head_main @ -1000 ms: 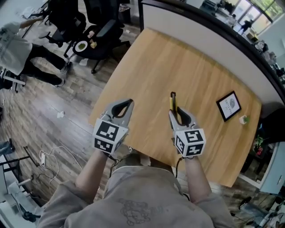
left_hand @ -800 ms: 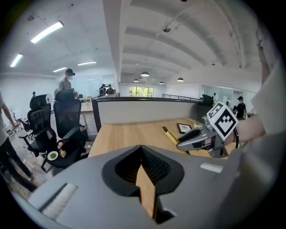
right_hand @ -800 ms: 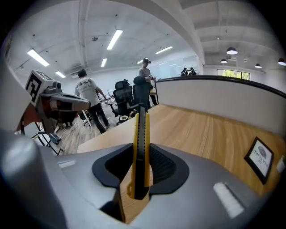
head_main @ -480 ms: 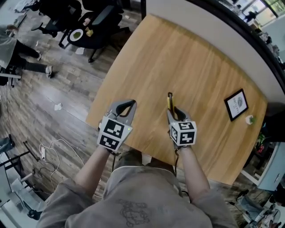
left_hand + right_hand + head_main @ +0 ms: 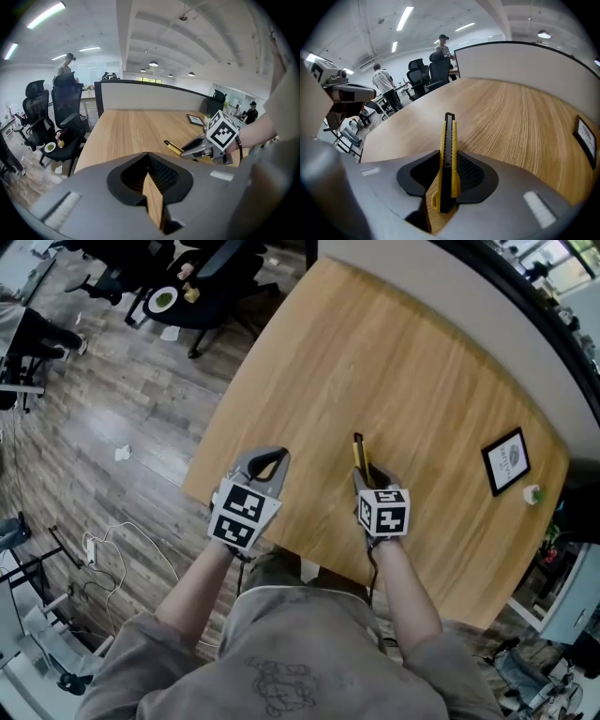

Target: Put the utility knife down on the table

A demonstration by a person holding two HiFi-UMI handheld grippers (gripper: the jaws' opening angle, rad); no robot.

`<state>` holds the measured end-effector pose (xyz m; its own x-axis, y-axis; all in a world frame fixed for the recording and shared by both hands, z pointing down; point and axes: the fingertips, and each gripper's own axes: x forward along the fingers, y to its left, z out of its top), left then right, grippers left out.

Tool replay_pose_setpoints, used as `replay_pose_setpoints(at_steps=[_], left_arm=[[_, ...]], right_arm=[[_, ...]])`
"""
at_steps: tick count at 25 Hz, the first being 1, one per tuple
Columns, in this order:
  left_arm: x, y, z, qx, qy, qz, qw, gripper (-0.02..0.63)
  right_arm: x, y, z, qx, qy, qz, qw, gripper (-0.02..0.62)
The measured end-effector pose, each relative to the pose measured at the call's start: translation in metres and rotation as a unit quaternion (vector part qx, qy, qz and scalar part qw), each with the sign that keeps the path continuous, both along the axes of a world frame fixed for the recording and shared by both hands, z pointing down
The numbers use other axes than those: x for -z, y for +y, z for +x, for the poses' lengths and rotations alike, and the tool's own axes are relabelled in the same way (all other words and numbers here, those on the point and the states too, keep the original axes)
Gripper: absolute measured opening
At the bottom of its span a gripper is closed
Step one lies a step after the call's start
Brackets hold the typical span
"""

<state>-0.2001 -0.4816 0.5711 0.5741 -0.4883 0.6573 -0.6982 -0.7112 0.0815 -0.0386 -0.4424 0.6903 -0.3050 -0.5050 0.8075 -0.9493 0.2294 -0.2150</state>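
Right tongs [image 5: 367, 474] were clamped on the utility knife [image 5: 359, 451], held over the worktop [image 5: 403, 352] near its 6 o'clock edge. The knife's long axis ran from 6 to 12, tip toward 12. Left tongs [image 5: 278, 457], at 9 o'clock of it, were closed on nothing. Only the right gripper view showed the knife's yellow sides around a black spine; only the head view showed the picture frame [image 5: 506, 460] at 2 o'clock. Since a second before, the knife had kept its heading and grip.
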Motion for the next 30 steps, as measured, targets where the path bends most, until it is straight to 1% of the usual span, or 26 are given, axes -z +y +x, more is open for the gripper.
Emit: replay_pose_setpoints(at_steps=[4, 6, 10, 14, 17, 18, 19, 20, 22, 25, 27, 30], left_arm=[[0.002, 0.004, -0.004, 0.005, 0.001, -0.001, 1.0000, 0.002], [0.004, 0.007, -0.005, 0.006, 0.001, 0.000, 1.0000, 0.002], [0.012, 0.011, -0.006, 0.007, 0.002, 0.008, 0.9999, 0.002], [0.026, 0.016, -0.008, 0.011, 0.004, 0.021, 0.9997, 0.002], [0.044, 0.017, -0.008, 0.015, 0.008, 0.039, 0.9991, 0.002], [0.052, 0.018, -0.009, 0.014, 0.008, 0.047, 0.9988, 0.002], [0.060, 0.019, -0.009, 0.012, 0.006, 0.057, 0.9983, 0.002], [0.070, 0.020, -0.010, 0.008, 0.001, 0.069, 0.9976, 0.002], [0.089, 0.020, -0.011, -0.003, -0.005, 0.094, 0.9955, 0.002], [0.121, 0.020, -0.013, -0.007, -0.004, 0.130, 0.9915, 0.002], [0.145, 0.022, -0.014, -0.003, 0.002, 0.154, 0.9881, 0.002], [0.184, 0.029, -0.013, 0.008, 0.039, 0.175, 0.9837, 0.002]], right_arm=[[-0.009, 0.003, -0.003, 0.005, 0.012, -0.016, 1.000, 0.124], [-0.012, 0.005, -0.005, 0.002, 0.004, -0.017, 1.000, 0.124], [-0.009, 0.005, -0.008, 0.002, 0.004, -0.012, 1.000, 0.126], [0.012, 0.003, -0.004, -0.004, -0.002, 0.010, 1.000, 0.126], [0.051, -0.002, -0.005, 0.007, -0.019, 0.046, 0.999, 0.123], [0.068, -0.003, -0.006, 0.012, -0.025, 0.062, 0.998, 0.105], [0.086, -0.003, -0.006, 0.017, -0.029, 0.081, 0.996, 0.072], [0.105, -0.004, -0.007, 0.022, -0.031, 0.101, 0.994, 0.058], [0.143, -0.007, -0.007, 0.029, -0.035, 0.141, 0.989, 0.054], [0.199, -0.005, -0.004, 0.034, -0.045, 0.196, 0.979, 0.038], [0.240, 0.002, -0.005, 0.035, -0.065, 0.229, 0.971, 0.035], [0.303, 0.016, -0.008, 0.038, -0.096, 0.280, 0.954, 0.028]])
